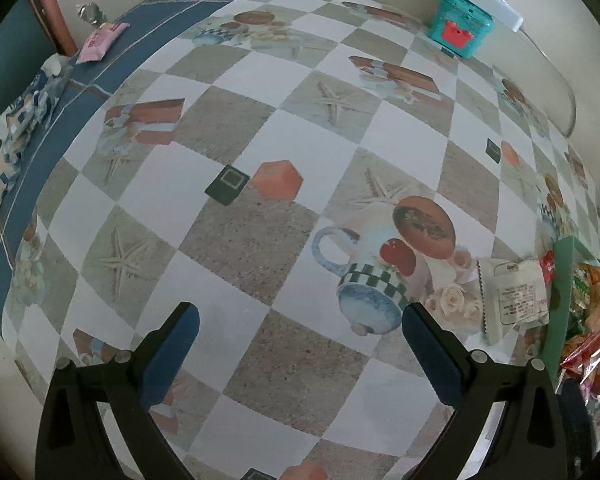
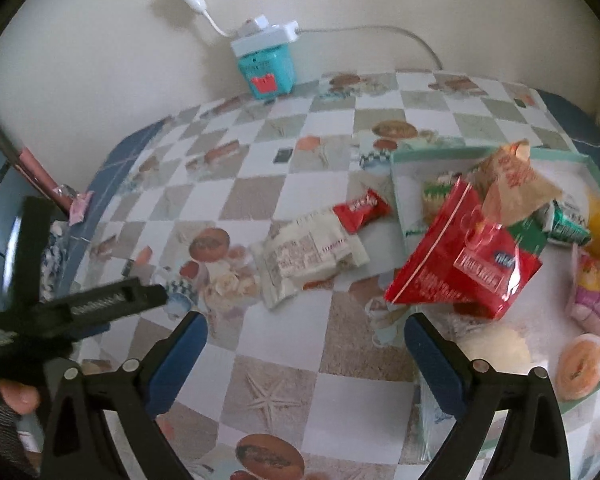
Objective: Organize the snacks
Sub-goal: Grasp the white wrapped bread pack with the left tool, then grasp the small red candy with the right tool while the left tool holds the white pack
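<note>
Left claw [image 1: 300,344]: jaws wide apart, empty, hovering over bare bench [image 1: 260,240]. Right claw [image 2: 306,356]: jaws wide apart, empty.

Step in hand, as judged: collect the loose packets into the box. The white packet [image 2: 308,256] lies flat on the bench, just left of the box, with the small red packet [image 2: 360,210] touching its far end. Approach the white packet across its narrow width and close on the body, not the crimped seal.

The green-rimmed box [image 2: 396,184] stands toward the right edge of the bench. It holds a large red bag [image 2: 460,264], a tan bag [image 2: 516,184], a green packet [image 2: 568,228] and further wrapped snacks.
</note>
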The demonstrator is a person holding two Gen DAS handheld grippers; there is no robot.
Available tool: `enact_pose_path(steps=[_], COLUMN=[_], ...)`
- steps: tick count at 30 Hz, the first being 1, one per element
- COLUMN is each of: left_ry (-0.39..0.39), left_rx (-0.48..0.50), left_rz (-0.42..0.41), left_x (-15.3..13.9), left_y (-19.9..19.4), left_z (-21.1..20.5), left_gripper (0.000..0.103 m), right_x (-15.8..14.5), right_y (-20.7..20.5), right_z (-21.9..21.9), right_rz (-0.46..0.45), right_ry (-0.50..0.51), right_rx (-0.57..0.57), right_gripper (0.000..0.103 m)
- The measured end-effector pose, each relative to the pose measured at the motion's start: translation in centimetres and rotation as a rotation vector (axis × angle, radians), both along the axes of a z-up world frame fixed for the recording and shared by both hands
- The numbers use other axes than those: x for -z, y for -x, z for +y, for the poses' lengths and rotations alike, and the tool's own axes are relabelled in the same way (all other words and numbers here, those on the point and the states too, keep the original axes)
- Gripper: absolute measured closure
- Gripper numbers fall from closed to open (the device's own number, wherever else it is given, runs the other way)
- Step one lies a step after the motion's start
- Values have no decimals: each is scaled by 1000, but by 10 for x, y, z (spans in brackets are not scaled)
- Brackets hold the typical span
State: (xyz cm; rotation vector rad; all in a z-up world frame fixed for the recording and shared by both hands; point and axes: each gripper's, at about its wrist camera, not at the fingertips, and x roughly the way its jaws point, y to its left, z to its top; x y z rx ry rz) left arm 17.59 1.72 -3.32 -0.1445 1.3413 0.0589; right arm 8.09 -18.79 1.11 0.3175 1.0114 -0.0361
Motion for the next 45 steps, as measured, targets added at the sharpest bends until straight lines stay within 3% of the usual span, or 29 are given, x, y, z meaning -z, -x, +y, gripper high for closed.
enact_pose_path(steps=[5, 15, 19, 25, 28, 33, 37, 39, 45], left_ry=[-14, -3, -31, -89, -124, -102, -111, -62, -40], left_rx=[54, 411, 538, 726, 763, 788, 789, 766, 645], left_rz=[-32, -87, -143, -146, -135, -119, -120, -110, -103], left_x=[-6, -10, -18, -6, 1, 7, 12, 10, 10], left_y=[-8, -21, -17, -16, -18, -21, -20, -21, -29], left_z=[-22, -106, -124, -155, -165, -178, -185, -185, -170], left_gripper=[2, 2, 2, 2, 3, 23, 26, 38, 39], right_x=[-7, -26, -29, -27, -24, -21, -20, -20, -18], right_y=[3, 19, 25, 34, 35, 33, 31, 31, 29], right_z=[-10, -39, -59, -91, -98, -94, -90, -88, -81], right_rz=[17, 31, 43, 55, 63, 75, 76, 78, 88], right_ry=[-20, -62, -50, -63, -65, -51, -48, -42, -33], right_rx=[34, 114, 180, 279, 301, 284, 271, 267, 243], right_gripper=[3, 3, 3, 3, 3, 3, 3, 3, 3])
